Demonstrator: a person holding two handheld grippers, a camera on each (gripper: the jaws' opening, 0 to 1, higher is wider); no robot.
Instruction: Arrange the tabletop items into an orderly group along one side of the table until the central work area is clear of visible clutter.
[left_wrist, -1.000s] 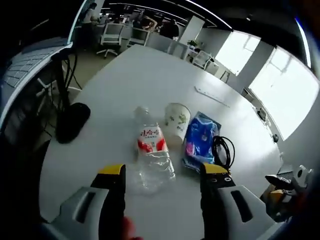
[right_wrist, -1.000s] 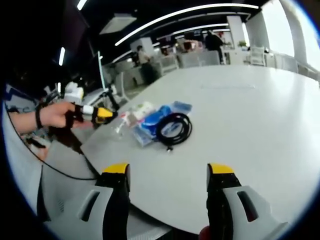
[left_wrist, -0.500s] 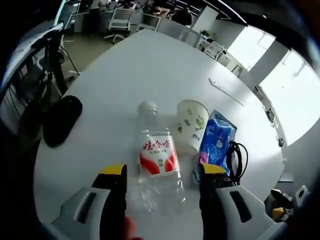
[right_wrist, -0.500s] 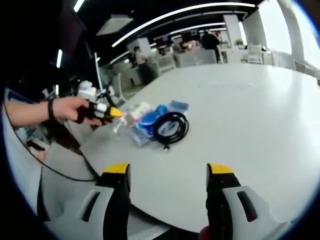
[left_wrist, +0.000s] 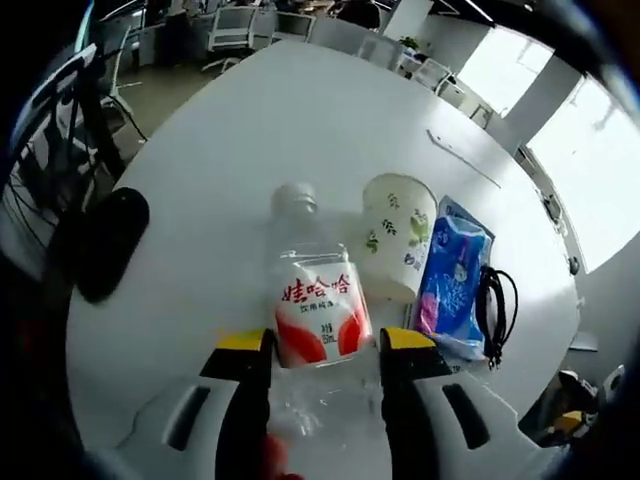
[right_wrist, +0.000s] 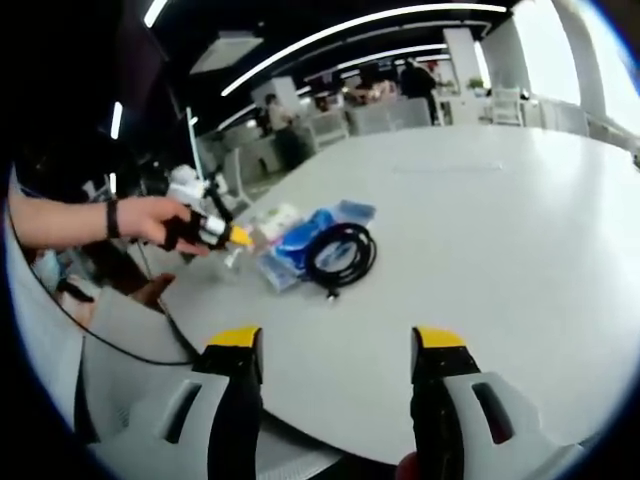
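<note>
A clear water bottle (left_wrist: 315, 318) with a red and white label lies on the white table (left_wrist: 300, 110), cap pointing away. My left gripper (left_wrist: 325, 345) has its jaws against both sides of the bottle's lower body. To the bottle's right lie a paper cup (left_wrist: 398, 235) on its side, a blue packet (left_wrist: 455, 280) and a coiled black cable (left_wrist: 497, 305). My right gripper (right_wrist: 337, 345) stands open above the table's near edge with nothing between its jaws. Beyond it are the cable (right_wrist: 340, 255), the blue packet (right_wrist: 300, 240) and the left gripper (right_wrist: 215, 235) in a hand.
A black oval object (left_wrist: 105, 240) lies near the table's left edge. A thin pale strip (left_wrist: 465, 160) lies far out on the table. The far half of the table (right_wrist: 500, 230) is bare. Office chairs and people stand beyond it.
My left gripper has moved forward and down over the bottle, and its jaws have narrowed onto it. The right gripper has stayed where it was, still open.
</note>
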